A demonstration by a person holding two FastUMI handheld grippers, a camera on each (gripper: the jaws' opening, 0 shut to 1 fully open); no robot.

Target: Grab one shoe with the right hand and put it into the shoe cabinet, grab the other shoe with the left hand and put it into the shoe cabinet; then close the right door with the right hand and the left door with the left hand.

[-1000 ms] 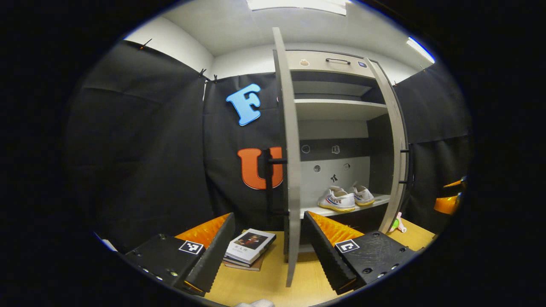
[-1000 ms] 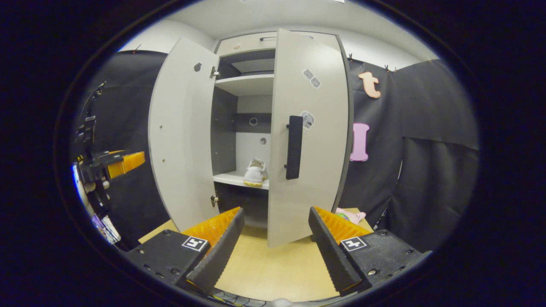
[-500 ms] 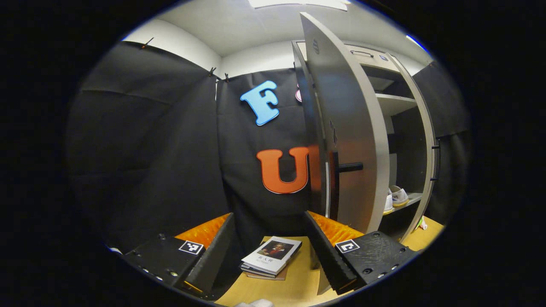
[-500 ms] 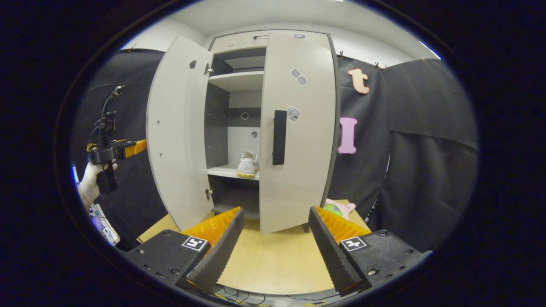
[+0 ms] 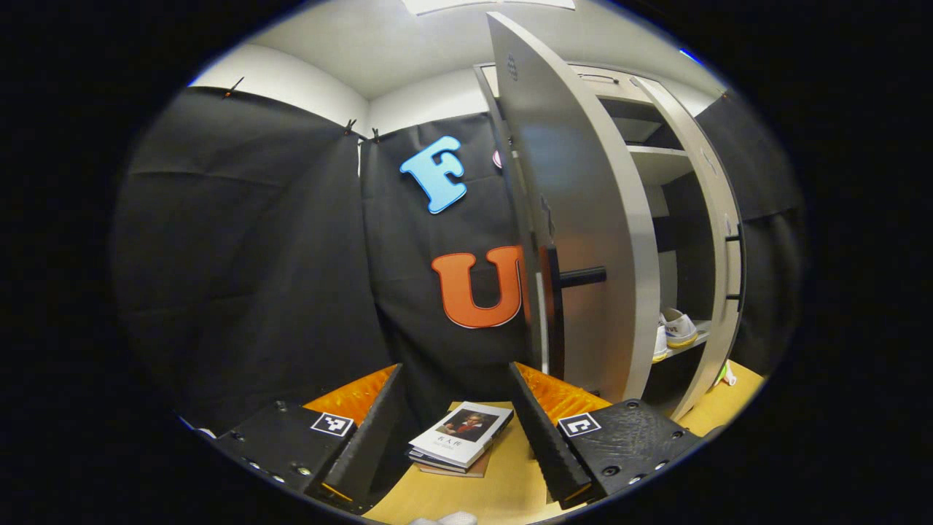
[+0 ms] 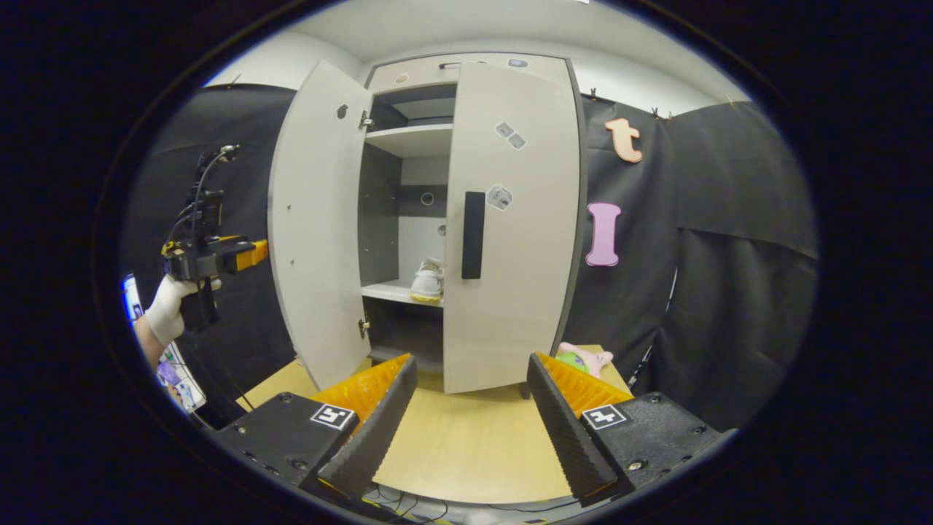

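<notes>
White glove on the hand (image 6: 166, 315); left gripper (image 6: 251, 254) body black, cabled; black-and-white square markers, screws.

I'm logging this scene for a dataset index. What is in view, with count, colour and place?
cabinet: one, light grey, on the table.
right door: one, grey, looks closed.
left door: one, grey, open.
shoes: two, white, on the cabinet shelf.
books: small stack, on the table left of the cabinet.
plush toy: one, pink and green, right of the cabinet.
table: one, light wood.
left tongs: open, behind the left door.
right tongs: open, facing the cabinet.
hand: one, white-gloved, holding the left tongs.
</notes>
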